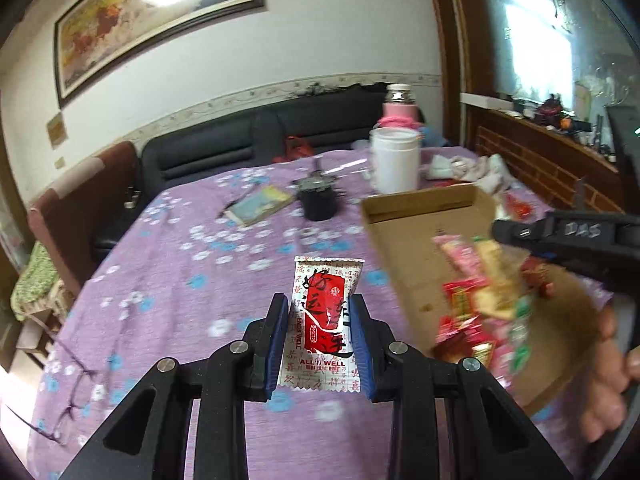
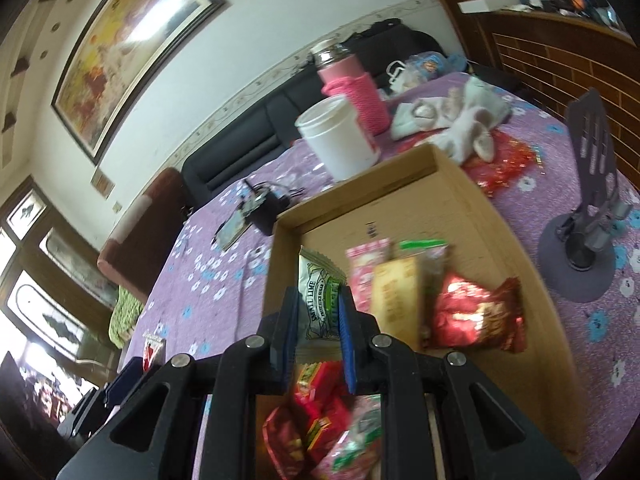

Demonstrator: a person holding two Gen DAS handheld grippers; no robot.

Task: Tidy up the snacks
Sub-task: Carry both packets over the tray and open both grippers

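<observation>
Nearest in the left wrist view, the left gripper (image 1: 320,338) is clamped on a red and white snack packet (image 1: 326,320), its blue pads pressing the packet's two long edges and holding it upright above the purple flowered tablecloth (image 1: 168,280). In the right wrist view, the right gripper (image 2: 318,330) is closed on a white and green snack packet (image 2: 320,300) printed with "SMALL LIME", held over the near left part of the cardboard box (image 2: 472,196). Inside the box lie more snacks: a red foil packet (image 2: 476,316) to the right, a tan packet (image 2: 396,296) and a pink packet (image 2: 366,260) beside it, and a blurred heap of red and pink wrappers (image 2: 320,424) at the near end. Right of the box stands a grey phone stand (image 2: 580,240). Beyond the box's far wall sit a white jar (image 2: 340,136) and, farther back, a flask in a pink knitted sleeve (image 2: 356,84), with crumpled white cloth (image 2: 464,120) to their right
</observation>
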